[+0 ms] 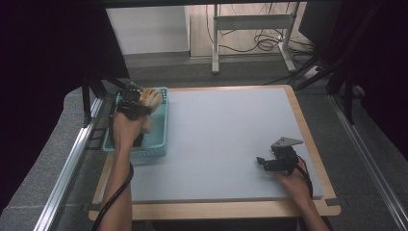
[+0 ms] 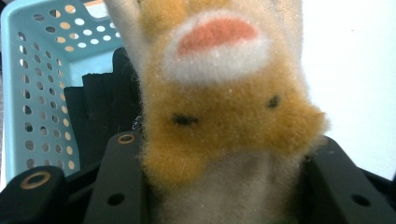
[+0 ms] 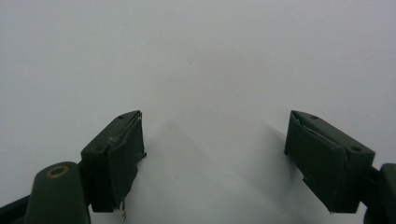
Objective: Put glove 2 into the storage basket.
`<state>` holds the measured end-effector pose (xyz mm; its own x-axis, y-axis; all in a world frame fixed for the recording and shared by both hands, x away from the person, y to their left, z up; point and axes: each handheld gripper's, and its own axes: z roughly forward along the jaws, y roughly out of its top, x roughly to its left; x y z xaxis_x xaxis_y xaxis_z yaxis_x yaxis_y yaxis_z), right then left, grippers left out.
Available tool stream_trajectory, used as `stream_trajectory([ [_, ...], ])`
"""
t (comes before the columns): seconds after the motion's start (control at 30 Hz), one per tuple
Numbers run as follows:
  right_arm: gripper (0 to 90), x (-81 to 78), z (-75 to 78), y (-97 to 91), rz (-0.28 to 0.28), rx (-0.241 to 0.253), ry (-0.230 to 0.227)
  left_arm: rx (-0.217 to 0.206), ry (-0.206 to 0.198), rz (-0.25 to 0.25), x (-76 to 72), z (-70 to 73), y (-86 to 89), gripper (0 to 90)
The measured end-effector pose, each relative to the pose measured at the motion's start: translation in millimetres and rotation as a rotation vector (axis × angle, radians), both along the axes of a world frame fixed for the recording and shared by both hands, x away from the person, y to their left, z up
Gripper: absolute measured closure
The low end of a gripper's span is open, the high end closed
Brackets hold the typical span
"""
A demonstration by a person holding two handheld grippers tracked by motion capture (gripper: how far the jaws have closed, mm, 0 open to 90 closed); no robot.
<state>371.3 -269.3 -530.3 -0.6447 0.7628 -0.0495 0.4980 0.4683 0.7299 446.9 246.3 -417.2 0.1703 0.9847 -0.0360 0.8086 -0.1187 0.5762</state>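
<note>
Plush toy held above a blue basket, ready to be set down

The plush toy, tan and cream with a pink patch, sits pinched between the jaws of the left gripper, which are drawn in tight on its soft body; in the high view it hangs over the far end of the perforated blue basket at the table's left edge. A dark, folded item already lies inside the basket, beside the toy. To finish well, the toy probably should be lowered inside the walls, next to that dark item, before the grip is eased, so it does not catch the rim. The right gripper rests on the grey table mat, well apart, its jaws spread wide and holding nothing.
</note>
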Motion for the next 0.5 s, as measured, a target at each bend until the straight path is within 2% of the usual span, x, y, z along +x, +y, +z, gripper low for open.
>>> stream_trajectory([
  [0.37,19.4,0.0,0.0,0.0,0.000,0.000,0.000,-0.014,0.040,0.025,19.1,-24.6,0.0,53.4],
  [0.5,19.4,0.0,0.0,0.0,0.000,0.000,0.000,-0.008,0.068,0.033,26.7,-34.4,-0.7,53.1],
])
